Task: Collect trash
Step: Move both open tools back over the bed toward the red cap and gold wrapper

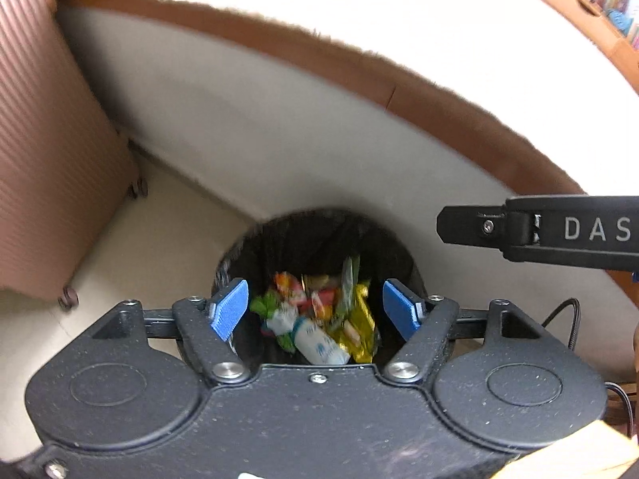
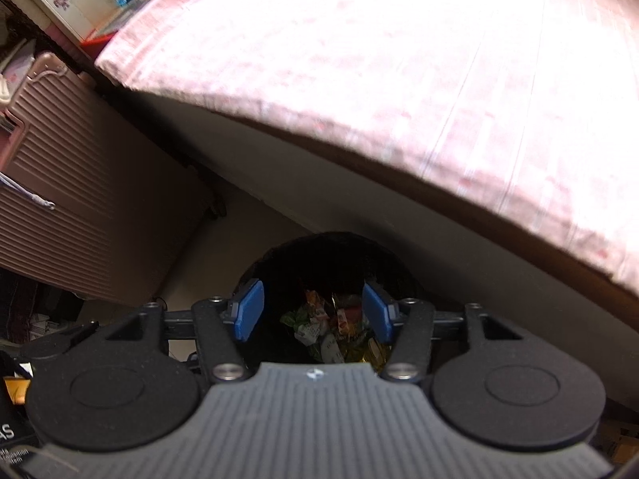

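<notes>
Black bin (image 1: 319,239) holds wrappers (image 1: 319,315) | my left gripper (image 1: 315,309), right gripper (image 2: 313,311) above it: jaws wide, empty, likely after dropping.

1 bin (image 1: 247,247), 1 suitcase (image 1: 48,139), 1 bed (image 1: 359,40), 2 grippers.

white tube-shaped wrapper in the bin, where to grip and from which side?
Probably straight down from above, the bin's only open side. Grip the white wrapper across its narrow middle: it lies on its side atop the other trash. The left hand-held gripper is open above it.
</notes>
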The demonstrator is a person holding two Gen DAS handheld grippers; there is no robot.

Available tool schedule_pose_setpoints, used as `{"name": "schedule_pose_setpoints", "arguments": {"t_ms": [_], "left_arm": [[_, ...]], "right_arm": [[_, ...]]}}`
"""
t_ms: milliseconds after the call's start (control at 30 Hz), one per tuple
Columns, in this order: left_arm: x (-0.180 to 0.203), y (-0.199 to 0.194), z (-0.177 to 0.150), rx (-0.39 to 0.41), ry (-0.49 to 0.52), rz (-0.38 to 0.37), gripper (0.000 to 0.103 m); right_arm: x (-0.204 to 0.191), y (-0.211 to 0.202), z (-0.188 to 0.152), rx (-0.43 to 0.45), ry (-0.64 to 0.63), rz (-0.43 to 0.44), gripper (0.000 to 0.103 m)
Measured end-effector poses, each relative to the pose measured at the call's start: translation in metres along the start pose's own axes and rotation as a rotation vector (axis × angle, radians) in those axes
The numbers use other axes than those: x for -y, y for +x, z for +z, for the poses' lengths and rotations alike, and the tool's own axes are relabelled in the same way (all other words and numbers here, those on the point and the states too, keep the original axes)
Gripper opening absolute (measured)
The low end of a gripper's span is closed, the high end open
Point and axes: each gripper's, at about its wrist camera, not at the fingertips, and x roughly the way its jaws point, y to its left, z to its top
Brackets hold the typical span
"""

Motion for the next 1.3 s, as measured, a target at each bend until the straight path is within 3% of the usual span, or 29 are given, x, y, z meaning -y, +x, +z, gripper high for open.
{"name": "schedule_pose_setpoints", "arguments": {"t_ms": [367,667,800,933,1000,1300], "left_arm": [[0.019,-0.076,0.069,0.230,0.111,-0.033,0.081],[0.071,-0.109,0.175,0.333,0.131,-0.099,0.078],[0.094,-0.098,0.228,0.343,0.098,-0.144,0.075],[0.113,-0.073,0.286,0.359,0.103,-0.126,0.070],[0.124,-0.058,0.318,0.360,0.108,-0.111,0.063],[0.181,0.028,0.455,0.306,0.140,-0.049,0.056]], "right_arm": [[0.026,-0.094,0.058,0.211,0.056,0.073,0.074],[0.066,-0.153,0.157,0.378,0.031,0.020,0.075],[0.091,-0.170,0.199,0.437,0.024,-0.026,0.075],[0.122,-0.174,0.237,0.473,0.048,-0.051,0.075],[0.136,-0.168,0.255,0.475,0.041,-0.074,0.074],[0.172,-0.106,0.341,0.418,-0.111,-0.084,0.074]]}}
